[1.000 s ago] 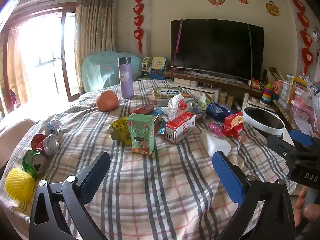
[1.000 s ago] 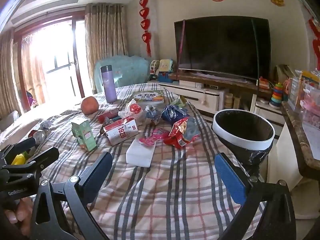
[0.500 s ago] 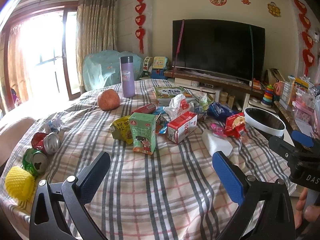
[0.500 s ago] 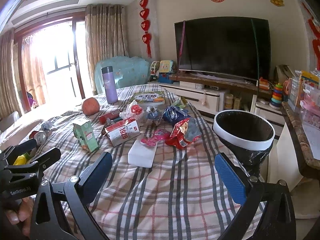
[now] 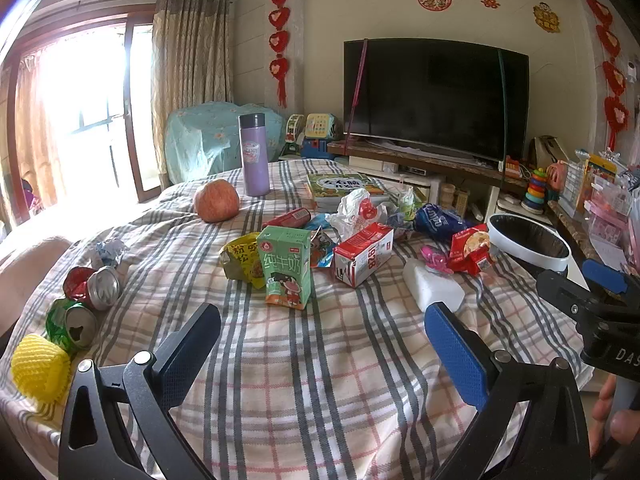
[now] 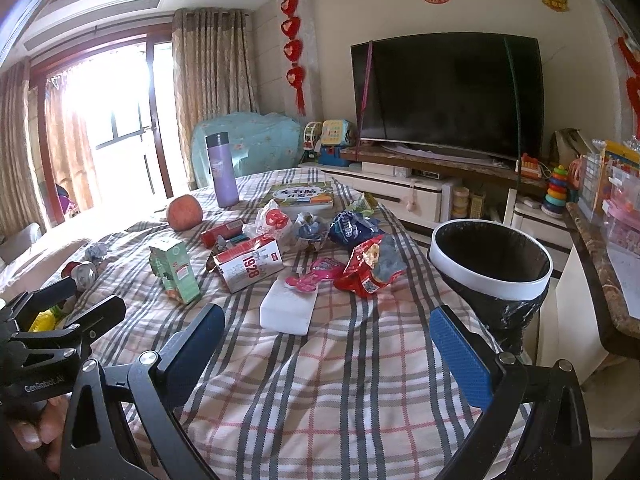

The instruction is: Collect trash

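Now both grippers, left gripper (image 5: 320, 344) and right gripper (image 6: 328, 344), are hovering wide open and empty; I am suggesting the right one takes the near white block (image 6: 287, 309) first, beside the bin (image 6: 490, 280).

A large dark television (image 5: 436, 96) stands on a low cabinet (image 6: 404, 196) against a cream wall hung with red heart ornaments (image 5: 279, 36). Bright daylight floods through the glass door (image 6: 120, 128) beside beige curtains (image 5: 192, 80).
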Demonstrator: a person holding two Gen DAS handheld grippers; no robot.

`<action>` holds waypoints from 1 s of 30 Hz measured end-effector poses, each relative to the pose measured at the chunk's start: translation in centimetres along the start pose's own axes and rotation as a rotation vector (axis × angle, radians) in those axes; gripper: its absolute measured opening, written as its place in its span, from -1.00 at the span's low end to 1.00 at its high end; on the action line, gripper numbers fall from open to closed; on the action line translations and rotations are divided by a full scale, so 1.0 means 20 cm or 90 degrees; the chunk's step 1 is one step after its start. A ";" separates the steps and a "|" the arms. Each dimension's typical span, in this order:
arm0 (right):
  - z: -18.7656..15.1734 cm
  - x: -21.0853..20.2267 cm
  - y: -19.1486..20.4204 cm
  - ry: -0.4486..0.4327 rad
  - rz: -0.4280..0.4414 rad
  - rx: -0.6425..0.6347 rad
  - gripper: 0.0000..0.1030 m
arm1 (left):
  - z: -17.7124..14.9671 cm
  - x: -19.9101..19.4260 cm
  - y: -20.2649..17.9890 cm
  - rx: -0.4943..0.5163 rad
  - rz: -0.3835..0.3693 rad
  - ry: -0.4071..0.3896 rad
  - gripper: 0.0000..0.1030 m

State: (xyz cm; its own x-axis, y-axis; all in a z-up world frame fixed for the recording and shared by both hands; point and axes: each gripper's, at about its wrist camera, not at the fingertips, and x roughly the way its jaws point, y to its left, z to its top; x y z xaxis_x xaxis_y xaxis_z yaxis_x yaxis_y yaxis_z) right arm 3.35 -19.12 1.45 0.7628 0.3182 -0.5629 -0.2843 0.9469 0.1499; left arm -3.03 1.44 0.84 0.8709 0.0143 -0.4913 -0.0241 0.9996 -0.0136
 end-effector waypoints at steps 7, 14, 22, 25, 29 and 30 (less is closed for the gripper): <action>0.00 0.00 0.00 -0.001 0.004 0.002 1.00 | 0.00 0.00 0.00 0.000 0.000 0.000 0.98; -0.01 0.00 0.00 0.000 0.006 0.002 1.00 | -0.01 0.00 0.00 0.000 0.001 -0.001 0.98; -0.02 0.01 0.00 0.001 0.008 0.002 1.00 | -0.01 0.00 -0.01 0.000 0.000 0.000 0.98; -0.02 0.01 0.00 0.002 0.008 0.002 1.00 | -0.01 0.00 -0.01 0.001 0.001 0.000 0.98; -0.02 0.01 0.01 0.005 0.012 0.003 1.00 | -0.02 0.00 0.00 0.000 0.002 0.001 0.98; -0.02 0.01 0.01 0.006 0.014 0.004 1.00 | -0.02 0.00 0.00 0.001 0.002 0.002 0.98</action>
State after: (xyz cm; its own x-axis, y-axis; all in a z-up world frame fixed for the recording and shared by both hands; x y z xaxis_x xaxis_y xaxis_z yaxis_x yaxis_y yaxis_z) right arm 3.25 -18.88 1.06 0.7513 0.3383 -0.5666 -0.2970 0.9401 0.1674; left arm -3.19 1.48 0.49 0.8690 0.0180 -0.4944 -0.0265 0.9996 -0.0101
